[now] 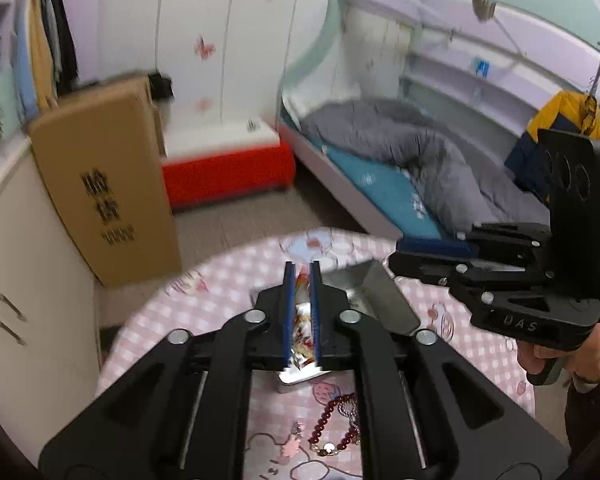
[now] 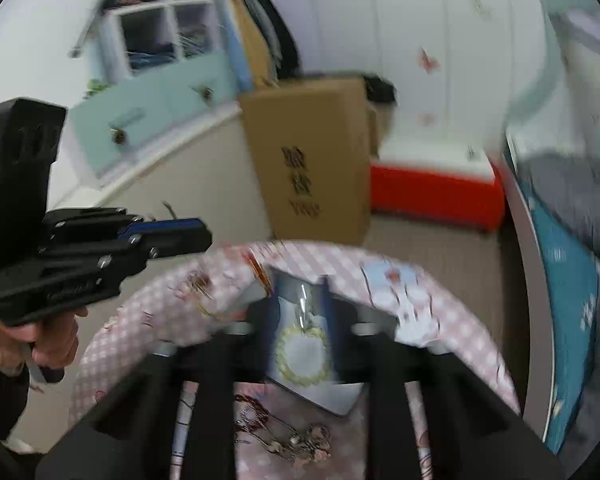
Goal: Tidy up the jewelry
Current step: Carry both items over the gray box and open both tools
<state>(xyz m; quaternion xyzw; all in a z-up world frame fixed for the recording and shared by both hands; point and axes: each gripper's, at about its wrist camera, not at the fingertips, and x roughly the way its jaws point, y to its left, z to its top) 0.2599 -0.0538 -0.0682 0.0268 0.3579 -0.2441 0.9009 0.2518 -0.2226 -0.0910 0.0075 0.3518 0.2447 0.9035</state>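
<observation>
Here we have the left gripper (image 1: 301, 280) with its jaws nearly together on nothing and the right gripper (image 2: 300, 300) parted with nothing held, both hovering above the open tin box (image 1: 364, 296) at the middle of the surface (image 1: 228, 280). The bead bracelet (image 1: 332, 424) and other jewelry lie near its near edge, so we should lower slowly, pinch one strand cleanly and carry it into the tin without dragging the rest.
</observation>
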